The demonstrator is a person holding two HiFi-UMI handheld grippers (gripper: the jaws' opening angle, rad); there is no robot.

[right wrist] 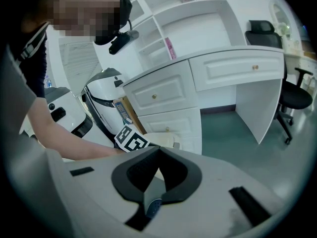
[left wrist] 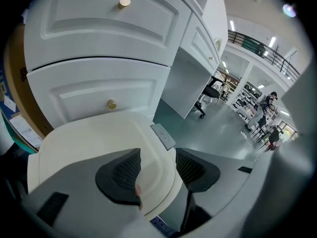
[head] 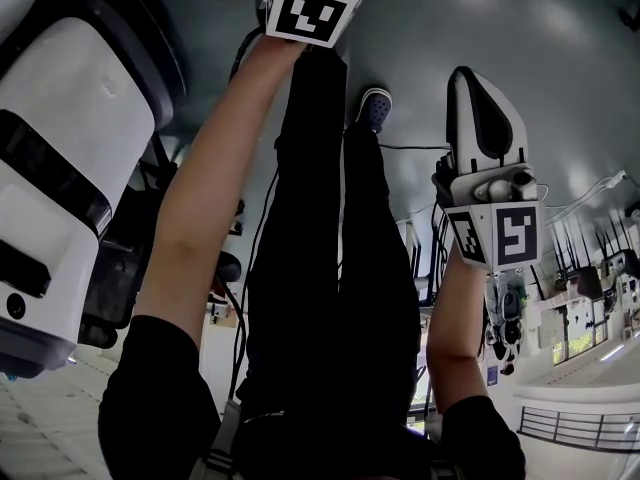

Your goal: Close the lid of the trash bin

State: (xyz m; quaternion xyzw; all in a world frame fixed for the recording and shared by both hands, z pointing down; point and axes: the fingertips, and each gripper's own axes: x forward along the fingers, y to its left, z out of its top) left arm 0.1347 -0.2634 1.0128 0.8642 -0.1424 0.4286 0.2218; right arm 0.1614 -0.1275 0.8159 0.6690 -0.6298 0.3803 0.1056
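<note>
The trash bin's cream lid (left wrist: 94, 143) fills the lower left gripper view and looks nearly flat, with a grey latch tab (left wrist: 162, 135) at its front. My left gripper (left wrist: 157, 153) hangs over the lid's front rim. One pad (left wrist: 121, 175) is above the lid and the other (left wrist: 195, 170) is off its edge, with a wide gap between them. In the head view only its marker cube (head: 310, 6) shows. My right gripper (right wrist: 158, 150) is held apart, its tips together on nothing. From there the lid (right wrist: 161, 139) shows beside the left gripper's cube (right wrist: 130, 139).
White drawers (left wrist: 99, 58) with brass knobs stand right behind the bin, and a brown box (left wrist: 17, 83) is at their side. A white machine (head: 60, 168) stands at the left. An office chair (right wrist: 292, 93) sits under the desk (right wrist: 237, 66). The person's legs (head: 330, 268) are below.
</note>
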